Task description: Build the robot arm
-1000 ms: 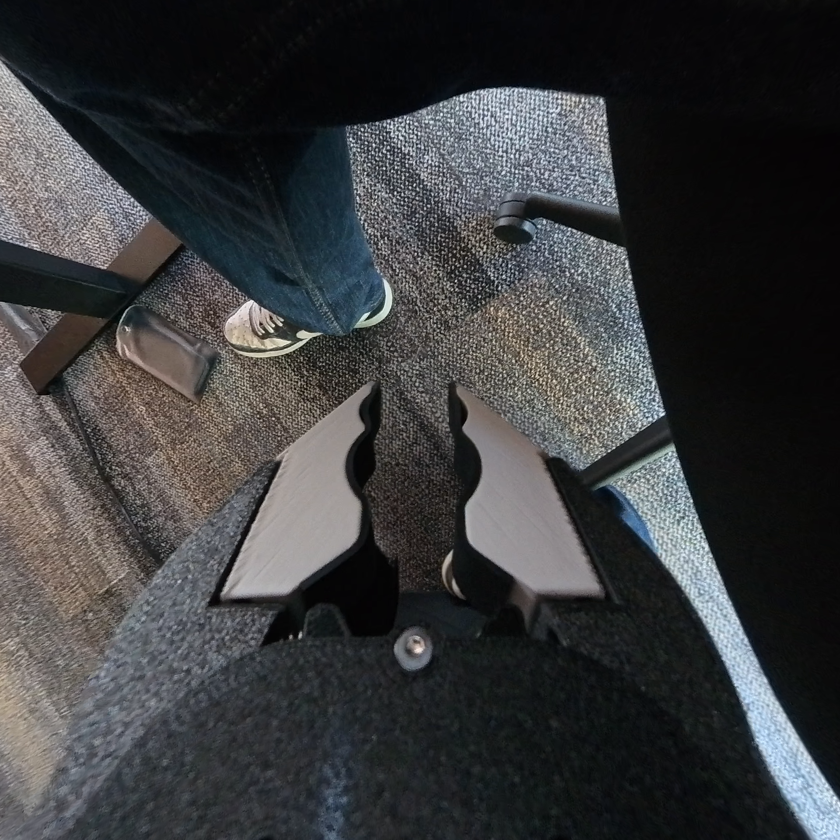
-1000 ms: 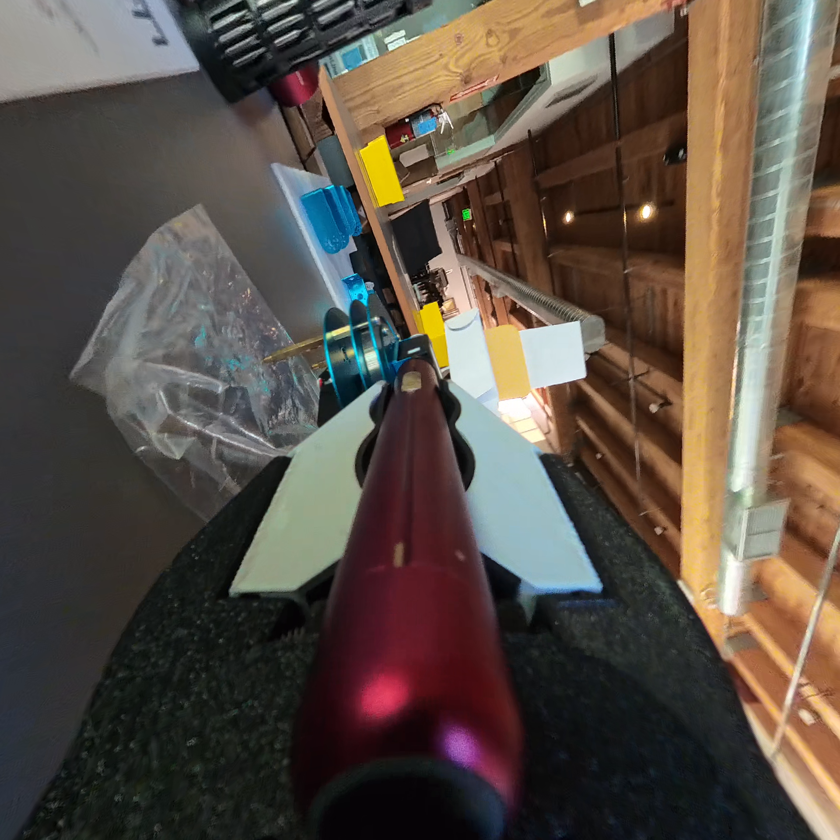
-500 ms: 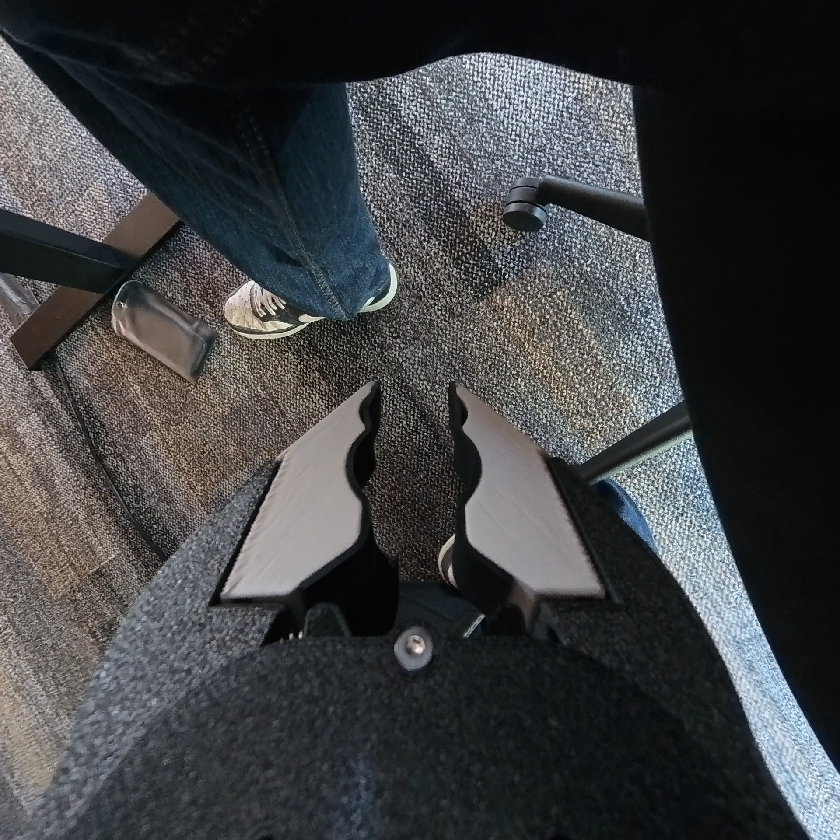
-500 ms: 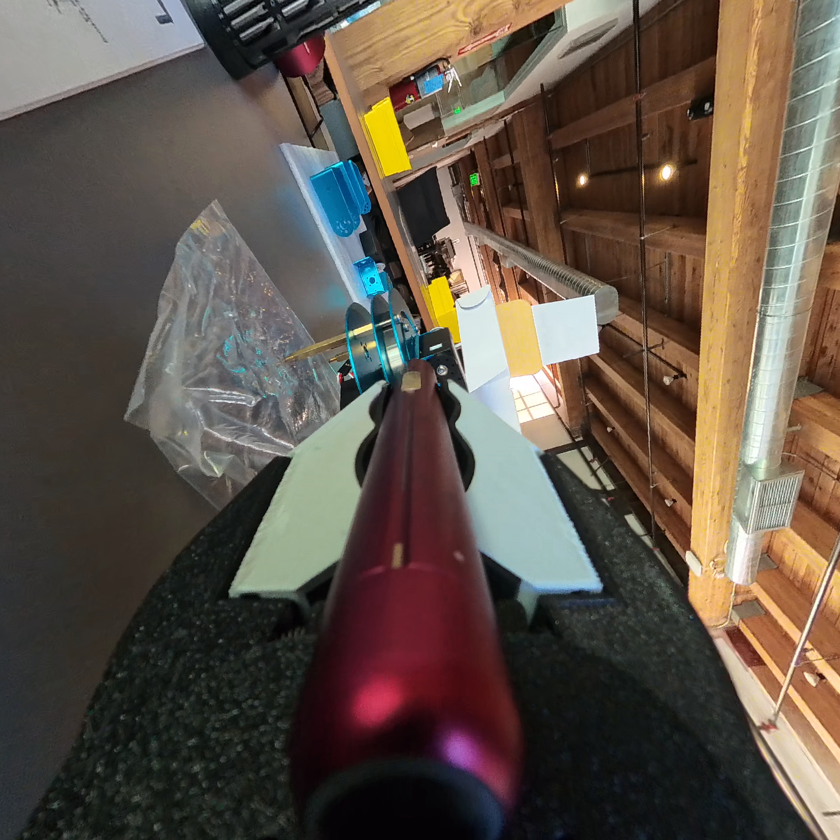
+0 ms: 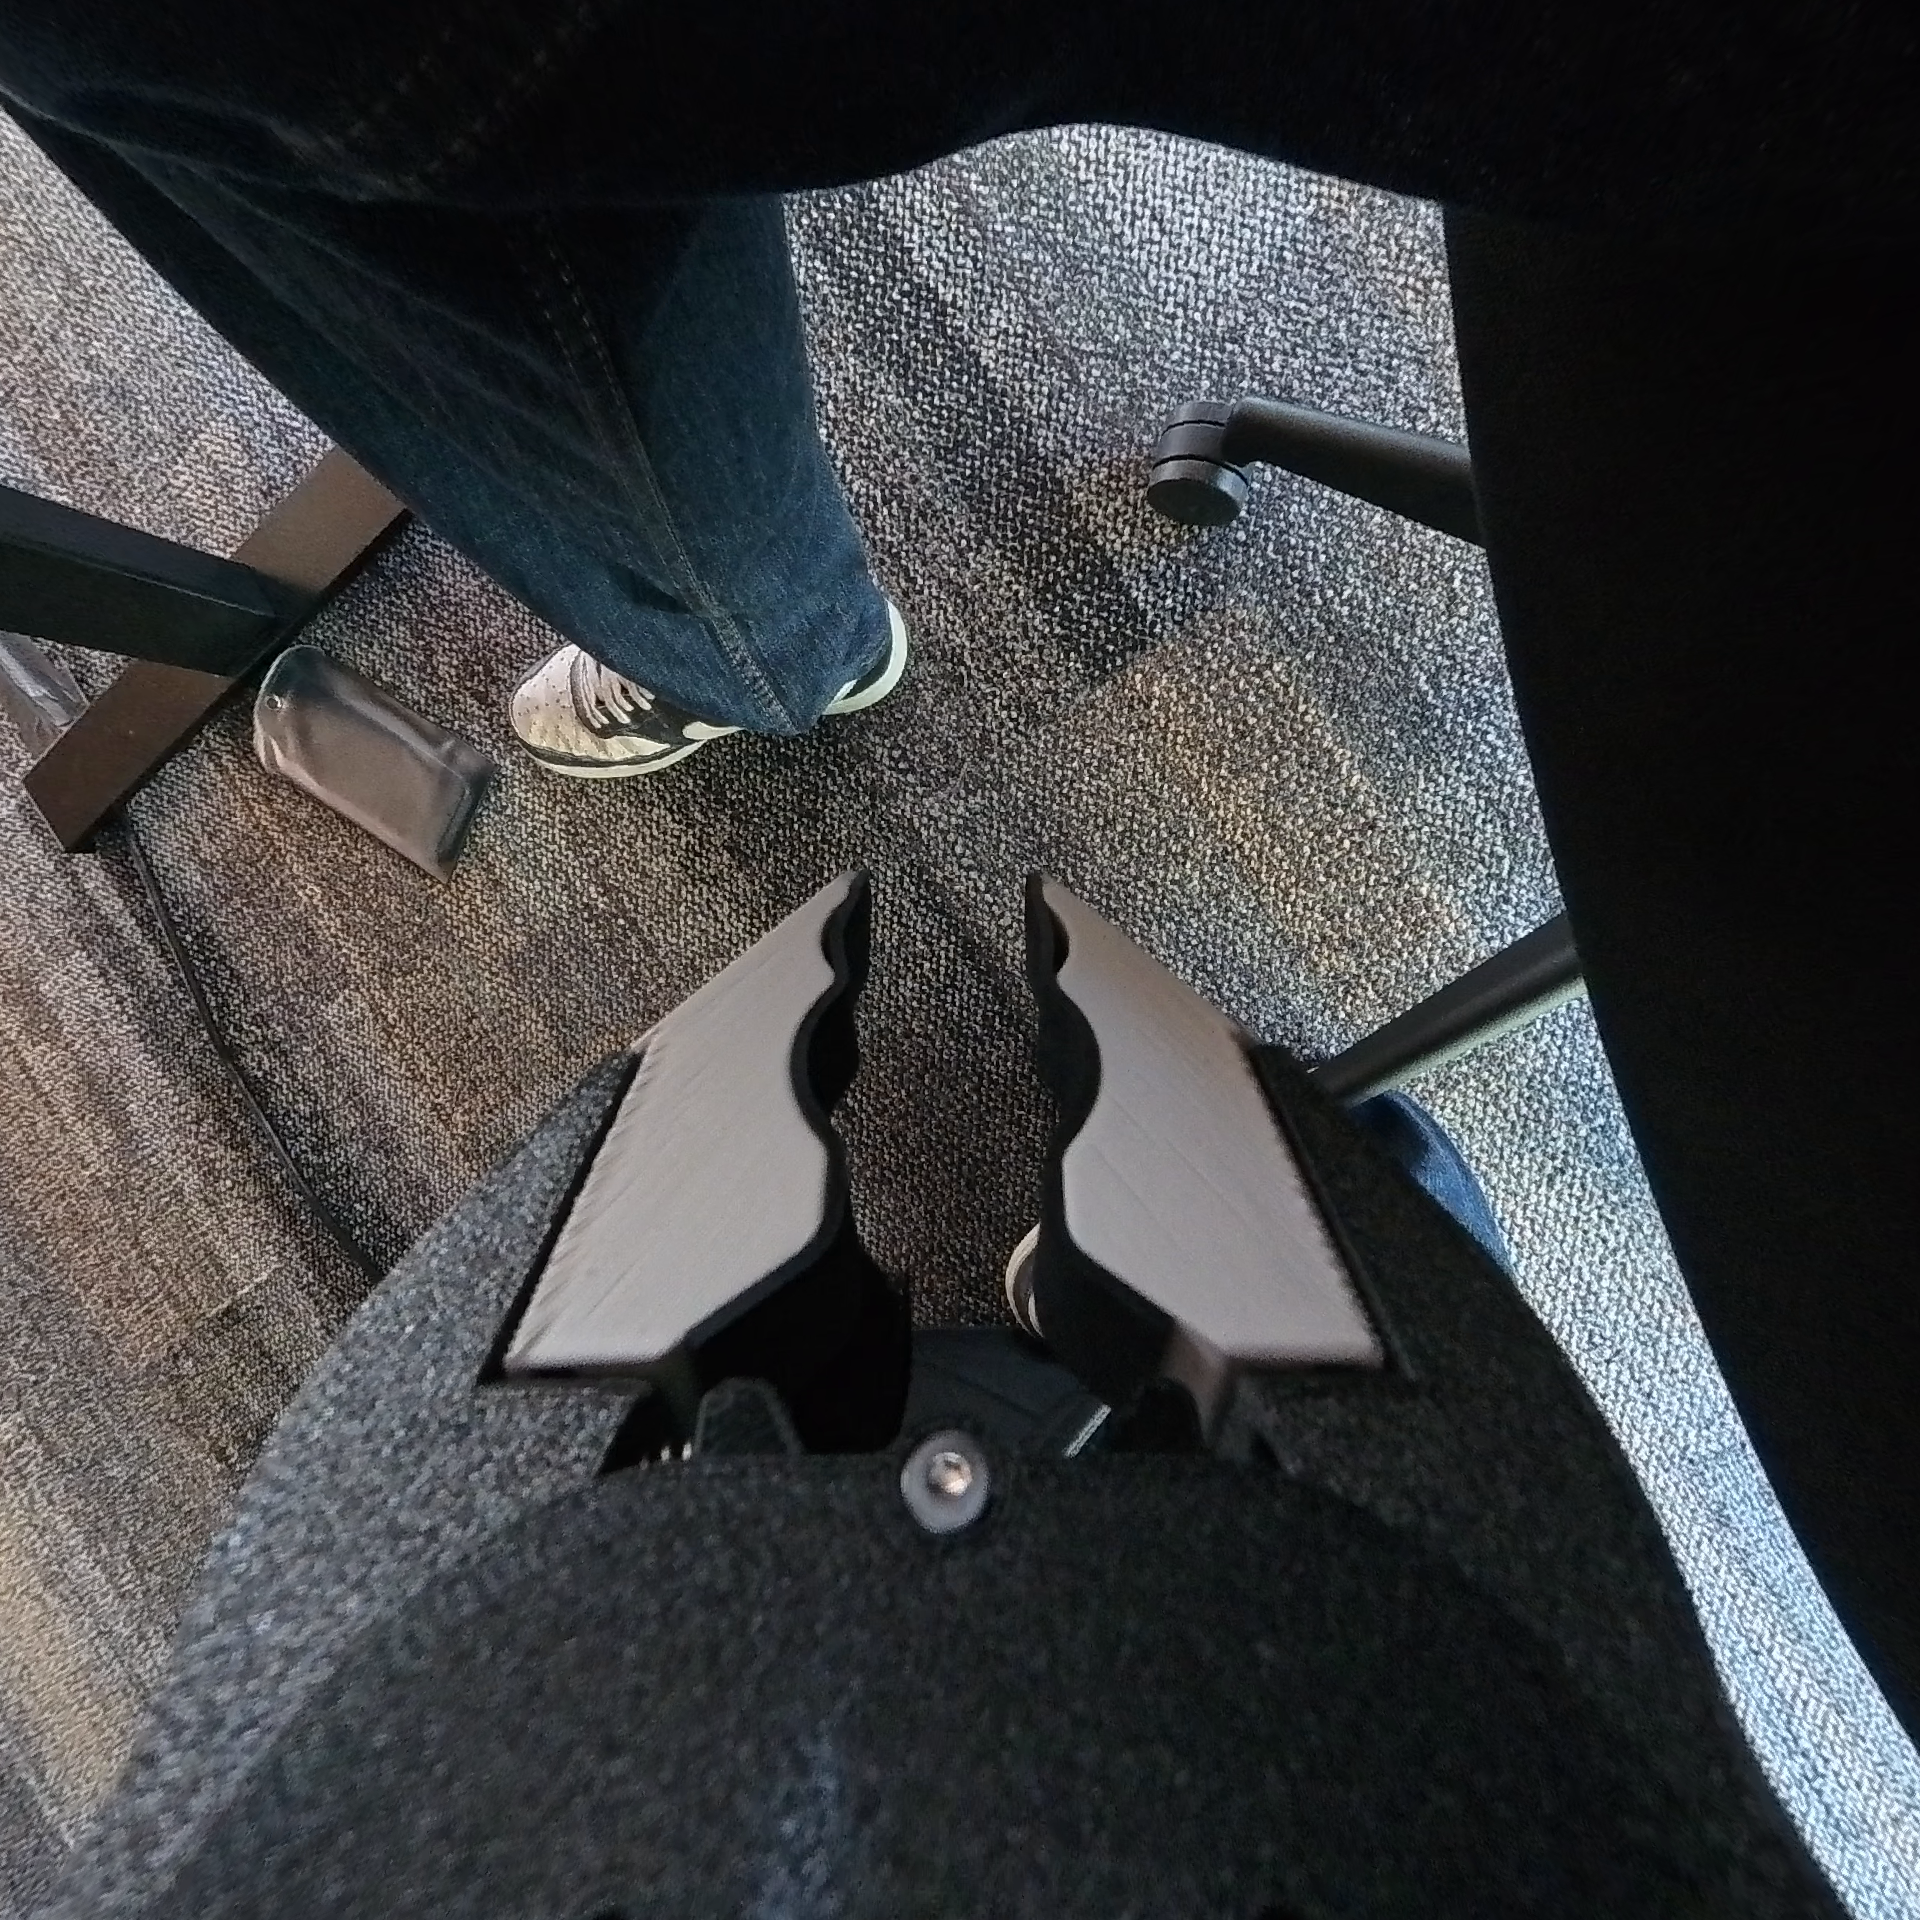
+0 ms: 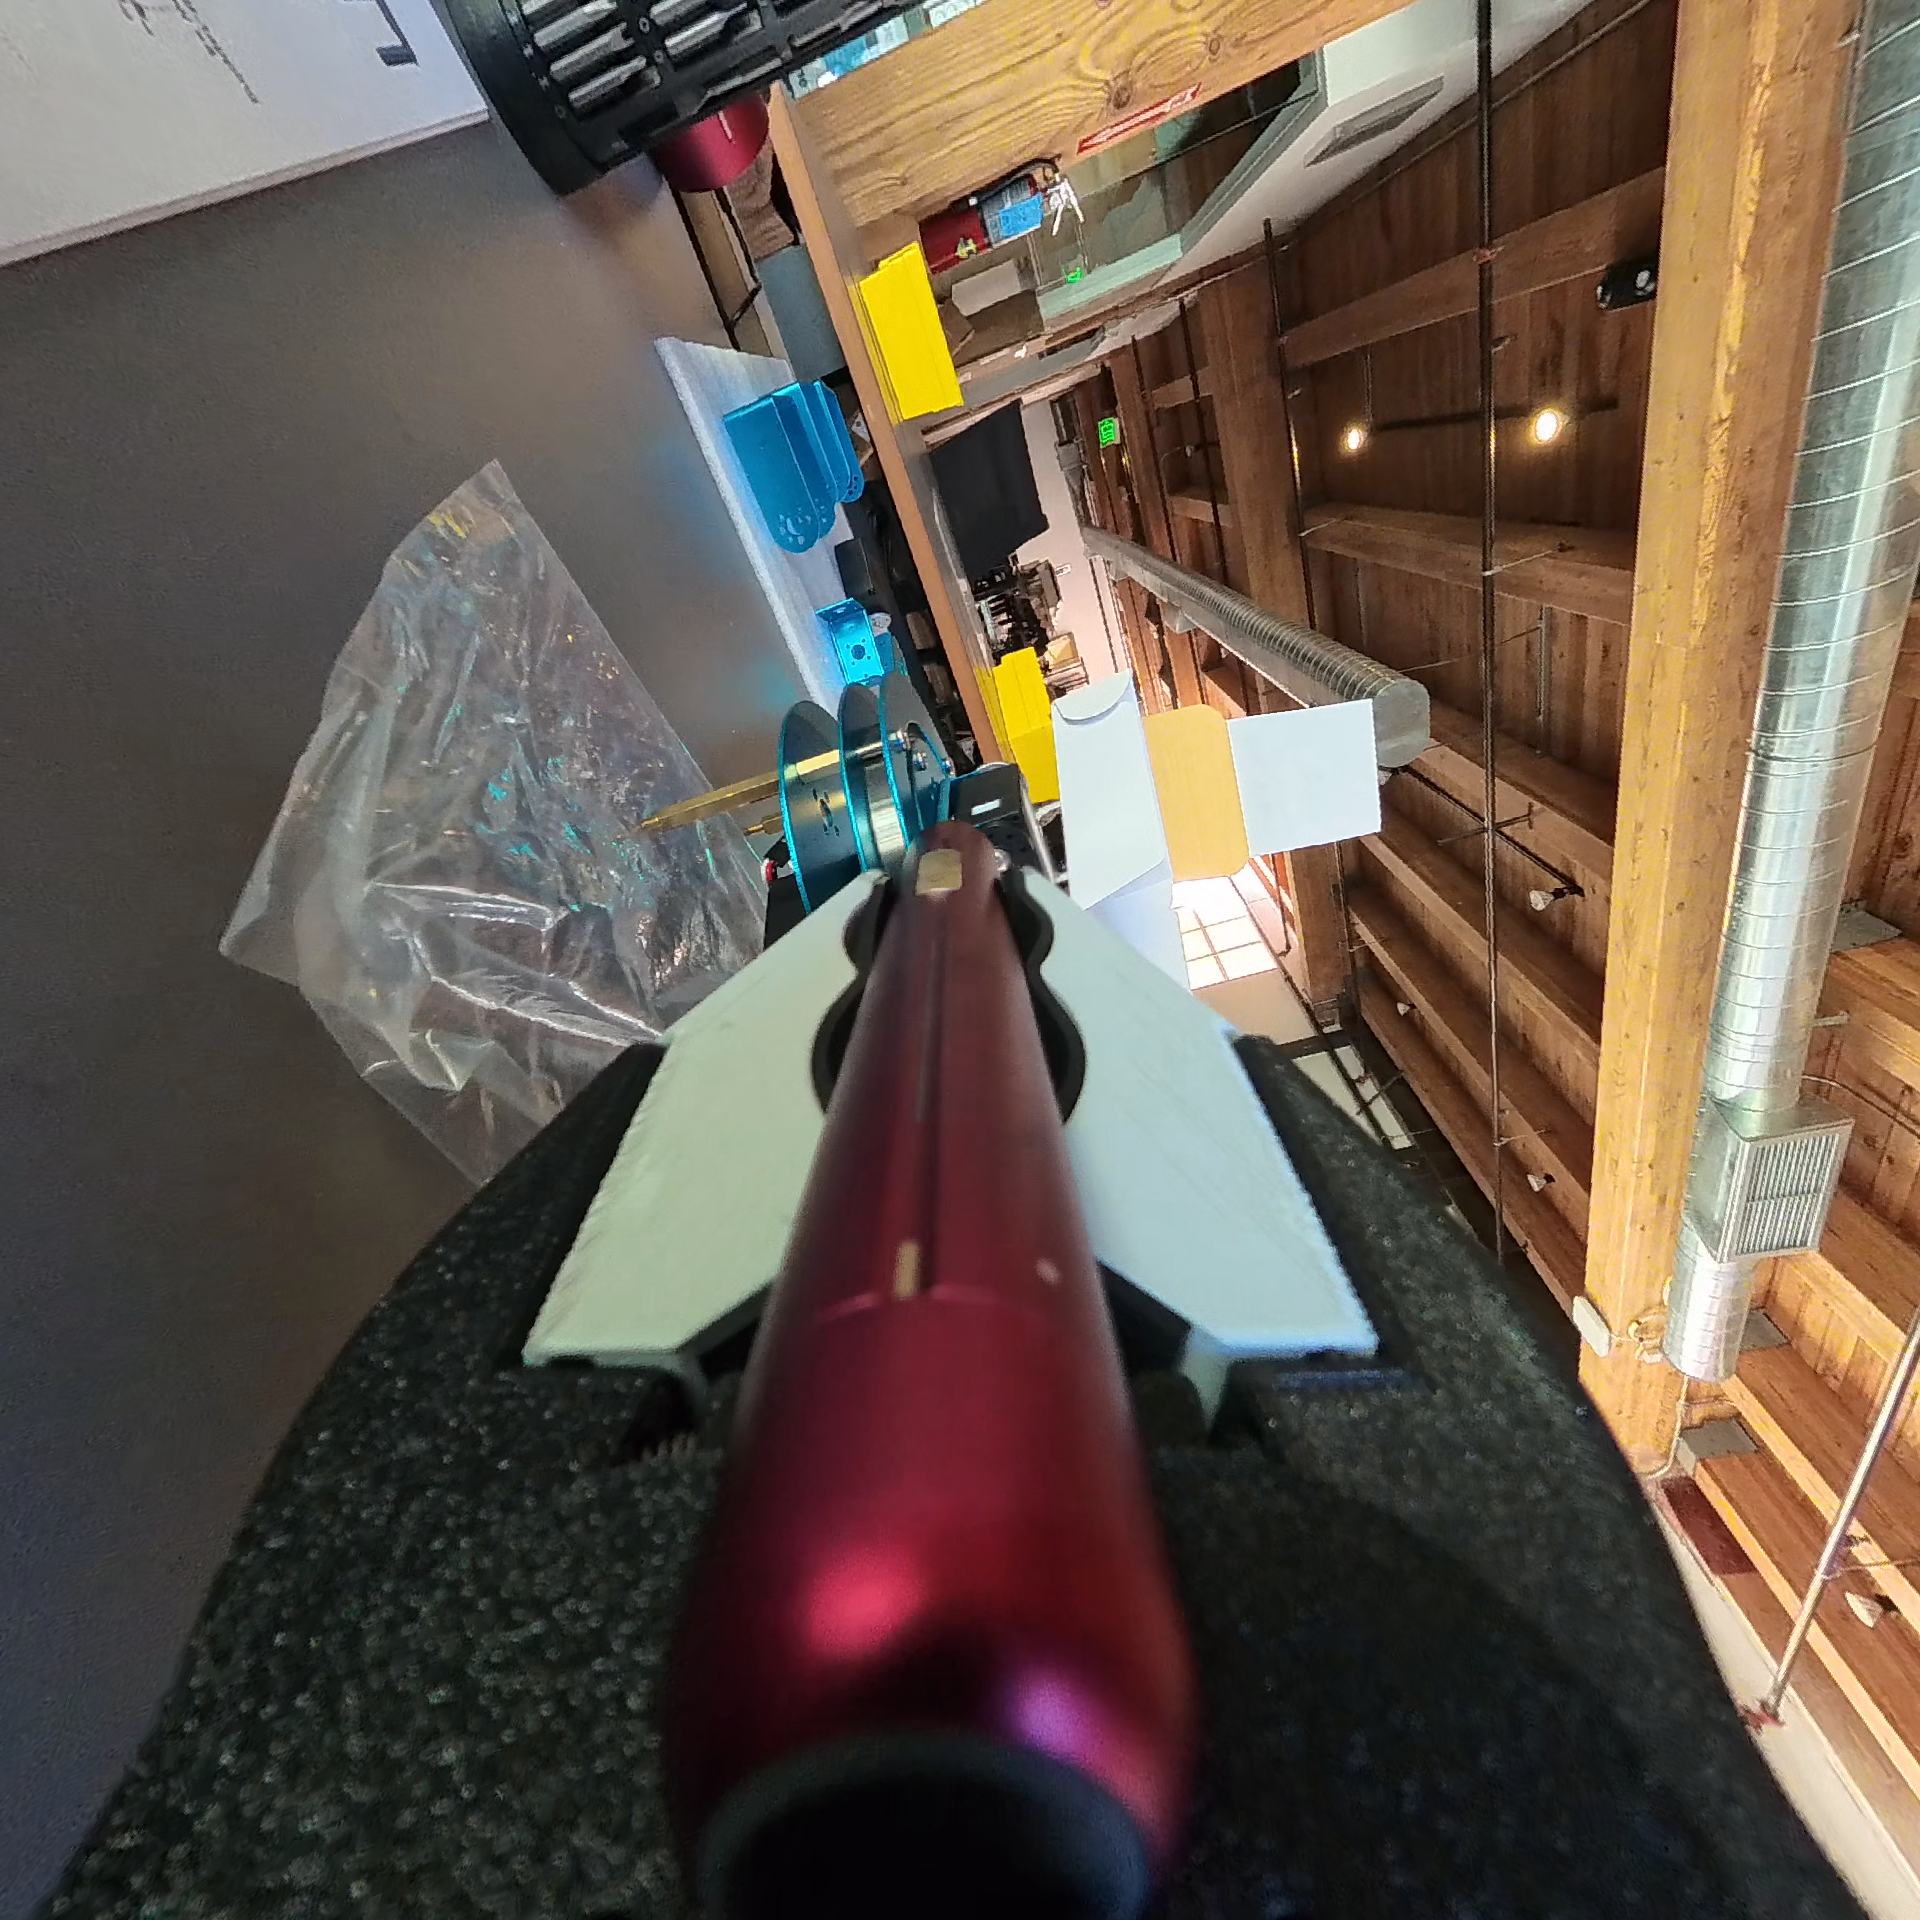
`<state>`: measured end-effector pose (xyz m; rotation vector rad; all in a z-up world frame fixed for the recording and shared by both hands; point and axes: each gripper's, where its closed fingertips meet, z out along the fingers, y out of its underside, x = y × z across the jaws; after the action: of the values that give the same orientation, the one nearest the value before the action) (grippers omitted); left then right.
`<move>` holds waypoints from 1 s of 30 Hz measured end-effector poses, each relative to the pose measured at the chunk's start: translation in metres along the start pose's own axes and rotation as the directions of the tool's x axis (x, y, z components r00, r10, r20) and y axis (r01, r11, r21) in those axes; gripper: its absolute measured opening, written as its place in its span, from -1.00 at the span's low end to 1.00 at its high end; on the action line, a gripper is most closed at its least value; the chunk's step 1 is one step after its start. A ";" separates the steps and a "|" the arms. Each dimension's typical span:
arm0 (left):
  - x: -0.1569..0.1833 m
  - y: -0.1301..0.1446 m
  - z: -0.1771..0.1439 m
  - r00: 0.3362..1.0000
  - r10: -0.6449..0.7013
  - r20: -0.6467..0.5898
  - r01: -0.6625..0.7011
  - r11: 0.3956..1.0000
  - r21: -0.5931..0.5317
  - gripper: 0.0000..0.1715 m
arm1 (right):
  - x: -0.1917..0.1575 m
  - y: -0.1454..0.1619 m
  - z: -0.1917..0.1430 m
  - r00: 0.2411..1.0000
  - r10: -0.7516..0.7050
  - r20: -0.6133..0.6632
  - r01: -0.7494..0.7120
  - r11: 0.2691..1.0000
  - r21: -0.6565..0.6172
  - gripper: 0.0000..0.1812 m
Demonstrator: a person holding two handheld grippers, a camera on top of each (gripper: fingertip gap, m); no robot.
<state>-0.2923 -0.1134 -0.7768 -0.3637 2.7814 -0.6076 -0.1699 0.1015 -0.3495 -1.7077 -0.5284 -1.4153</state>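
Note:
My left gripper [image 5: 945, 894] is open and empty, pointing down at grey carpet [image 5: 1195, 790] below the table. A person's jeans leg [image 5: 644, 499] and sneaker [image 5: 613, 717] stand just beyond it. My right gripper [image 6: 951, 883] is shut on a dark red metal screwdriver handle [image 6: 935, 1299] that runs along the fingers toward the camera. Its tip sits close to a blue metal wheel assembly [image 6: 842, 790] with a brass shaft [image 6: 717, 805] on the dark table [image 6: 208, 623]. The view is rolled sideways.
A clear plastic bag [image 6: 488, 790] lies on the table left of the assembly. Blue brackets [image 6: 790, 468] rest on a white foam sheet [image 6: 727, 457], and a black bit rack [image 6: 644, 62] stands farther off. On the floor are a chair caster [image 5: 1200, 478], a table foot [image 5: 197, 665] and a dark pouch [image 5: 364, 764].
The right gripper has swung with the red handle, so the bag and blue assembly have shifted right in view. The left view has drifted slightly over the carpet.

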 end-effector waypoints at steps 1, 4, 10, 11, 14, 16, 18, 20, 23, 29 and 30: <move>0.000 0.000 0.000 1.000 0.000 -0.001 0.000 1.000 0.000 -0.67 | 0.000 0.000 0.000 1.000 -0.001 -0.001 0.001 1.000 0.003 -0.78; 0.000 0.000 0.001 1.000 0.000 -0.002 0.000 1.000 -0.001 -0.67 | 0.001 -0.003 -0.001 1.000 -0.009 -0.004 0.009 1.000 0.017 -0.77; 0.001 0.001 0.001 1.000 0.000 -0.005 0.000 1.000 -0.003 -0.67 | -0.002 0.000 0.002 0.997 -0.075 0.005 0.075 0.997 0.014 -0.78; 0.001 0.001 0.001 1.000 0.000 -0.005 0.000 1.000 -0.003 -0.67 | -0.002 0.000 0.002 0.997 -0.082 0.010 0.082 0.996 0.016 -0.77; 0.001 0.001 0.002 1.000 0.000 -0.007 0.000 1.000 -0.004 -0.67 | -0.001 0.000 0.001 0.997 -0.072 0.021 0.072 0.997 0.022 -0.77; 0.001 0.001 0.002 1.000 0.000 -0.008 0.000 1.000 -0.005 -0.67 | -0.002 0.001 -0.001 0.998 -0.029 0.051 0.028 0.999 0.023 -0.78; 0.001 0.001 0.002 1.000 0.001 -0.009 -0.001 1.000 -0.005 -0.67 | 0.000 0.003 -0.003 0.997 0.030 0.068 -0.032 0.999 0.025 -0.78; 0.001 0.001 0.003 1.000 -0.001 -0.010 0.000 1.000 -0.006 -0.67 | 0.003 0.004 -0.006 0.992 0.096 0.085 -0.098 0.995 0.024 -0.78; 0.002 0.001 0.003 1.000 0.001 -0.012 -0.001 1.000 -0.008 -0.67 | 0.008 0.008 -0.009 0.969 0.220 0.116 -0.223 0.975 0.015 -0.78; 0.002 0.000 0.004 1.000 0.003 -0.014 -0.004 1.000 -0.010 -0.67 | 0.018 0.015 -0.009 0.915 0.374 0.150 -0.379 0.925 0.003 -0.78; 0.002 0.001 0.004 1.000 0.003 -0.014 -0.003 1.000 -0.011 -0.67 | 0.018 0.014 -0.010 0.914 0.378 0.149 -0.383 0.924 0.009 -0.79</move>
<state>-0.2932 -0.1149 -0.7808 -0.3591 2.7993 -0.5972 -0.1598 0.0824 -0.3368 -1.7755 -0.2752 -1.0020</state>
